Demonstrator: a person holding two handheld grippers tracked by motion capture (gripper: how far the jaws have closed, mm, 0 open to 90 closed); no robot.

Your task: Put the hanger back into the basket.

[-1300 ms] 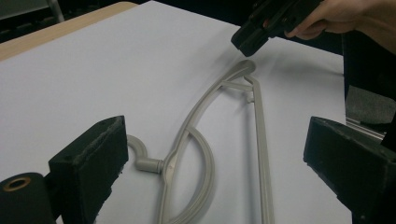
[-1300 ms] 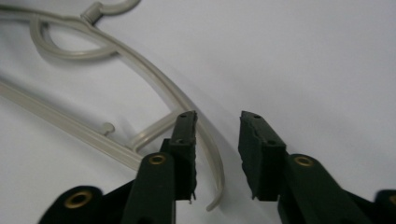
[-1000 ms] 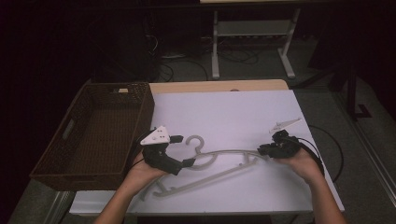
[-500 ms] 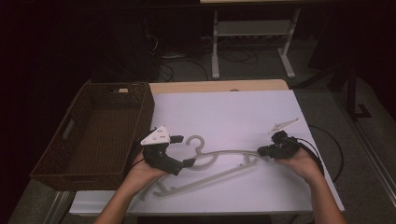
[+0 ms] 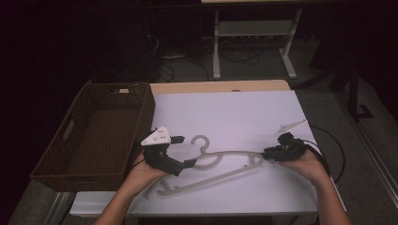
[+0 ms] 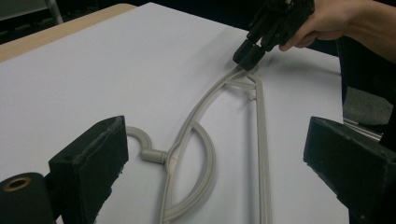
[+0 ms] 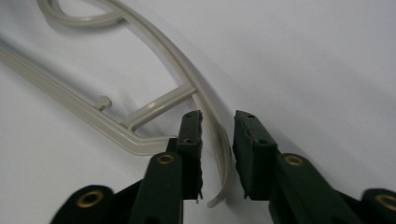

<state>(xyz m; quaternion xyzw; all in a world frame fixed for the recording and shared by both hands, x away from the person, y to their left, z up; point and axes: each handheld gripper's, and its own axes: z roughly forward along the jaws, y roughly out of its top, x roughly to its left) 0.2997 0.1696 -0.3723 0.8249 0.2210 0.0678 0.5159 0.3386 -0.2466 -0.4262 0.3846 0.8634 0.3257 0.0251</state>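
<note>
The right gripper (image 7: 217, 154), at 3 o'clock on the table (image 5: 234, 112), straddles the hanger (image 5: 220, 164) tip, jaws slightly parted, not clamped. The left gripper (image 6: 215, 158), at 8 o'clock, gapes wide over the hook.

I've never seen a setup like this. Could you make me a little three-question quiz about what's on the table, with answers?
1. True or false: the hanger lies inside the wicker basket.
2. Which end of the hanger sits between the jaws of the right gripper: A the hook, B a shoulder tip, C the middle of the bar?
3. Fill in: the jaws of the left gripper stand wide ____.

Key: 1 false, it lies on the white table. 2 B, the jaws are close around it but not yet closed. 3 open.
</note>
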